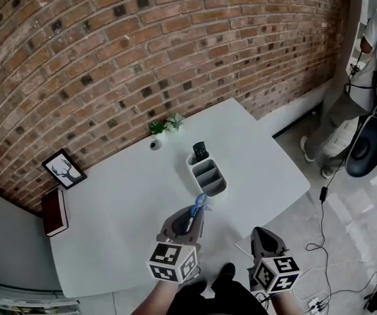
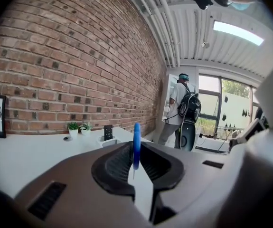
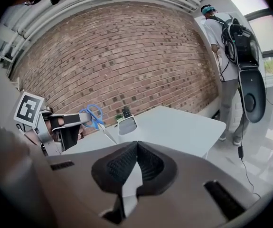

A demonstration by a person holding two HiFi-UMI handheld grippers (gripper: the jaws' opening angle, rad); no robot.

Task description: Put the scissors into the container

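The white surface [image 1: 254,149] carries the container [image 1: 214,189] about midway across, somewhat toward its far edge. A black object stands in the container's farthest compartment, and the nearer ones look empty.

The left hand-held gripper [image 1: 195,216] hovers over the near edge, just short of the container. Its 2 jaws are clamped on the scissors [image 1: 199,204]. The right hand-held gripper [image 1: 260,233] hangs off the near right corner, with its jaws pressed together on nothing.

The scissors are off the surface. In the right gripper view their blue handle loops [image 3: 92,117] sit at the left gripper's jaw tips, and the blades slant down toward the container's near end. In the left gripper view the loops stand edge-on between the pads [image 2: 136,144].

This looks like the carry step: the scissors are grasped and lifted but not yet in the container. The next move probably calls for a short reach forward to bring the blade tips over an empty compartment, then lowering them in before the jaws let go.
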